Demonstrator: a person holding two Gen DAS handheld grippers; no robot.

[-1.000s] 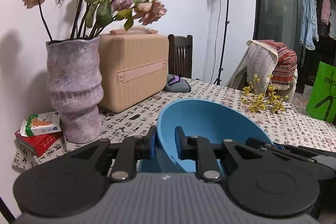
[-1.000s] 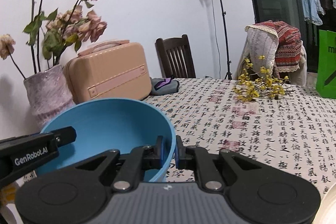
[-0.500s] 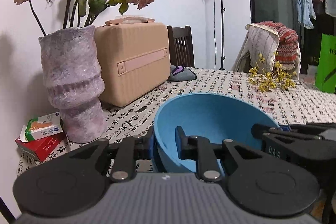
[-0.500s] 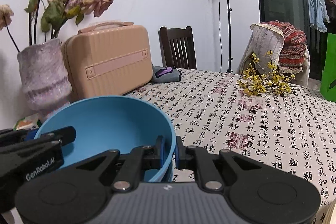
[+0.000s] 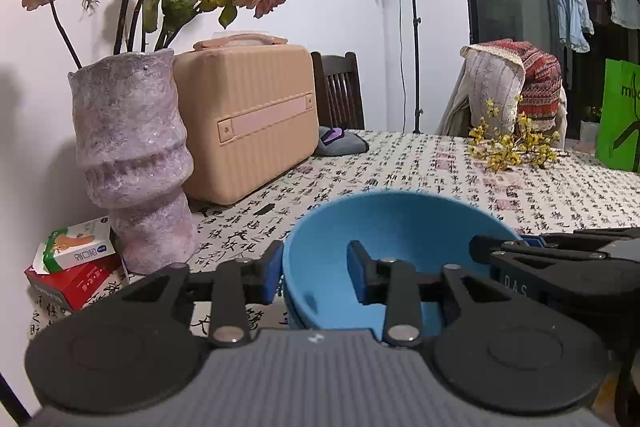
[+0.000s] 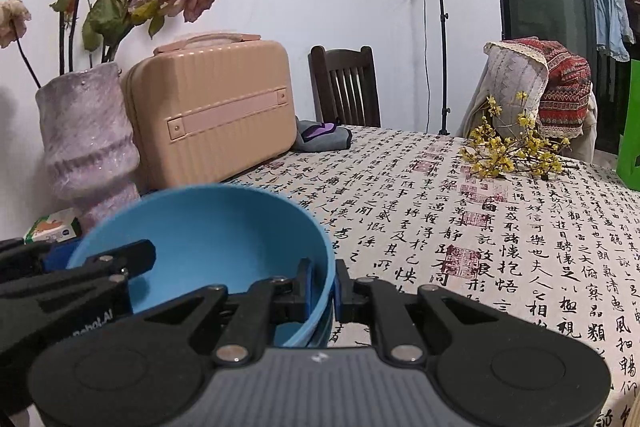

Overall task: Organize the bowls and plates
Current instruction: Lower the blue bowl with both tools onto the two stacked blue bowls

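The table [image 6: 500,227] carries a suitcase [image 5: 244,123] and vase [image 5: 128,155]; the blue bowl [image 5: 392,227] sits near its edge, mouth up and round; the left gripper [image 5: 314,275] has just been opening, jaws parted astride the rim without pressing; the right gripper [image 6: 322,285] pinches the opposite rim.

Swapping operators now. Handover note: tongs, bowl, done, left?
Left tongs: jaws have just been opening; they straddle the blue bowl wall at its near-left rim, pads off it.
Right tongs: shut on the bowl's right rim.
Bowl: low over the patterned tablecloth, in front of the vase and beige case; contact hidden.
Done: bowl brought down.
Left: release right, clear both. No plates in view.
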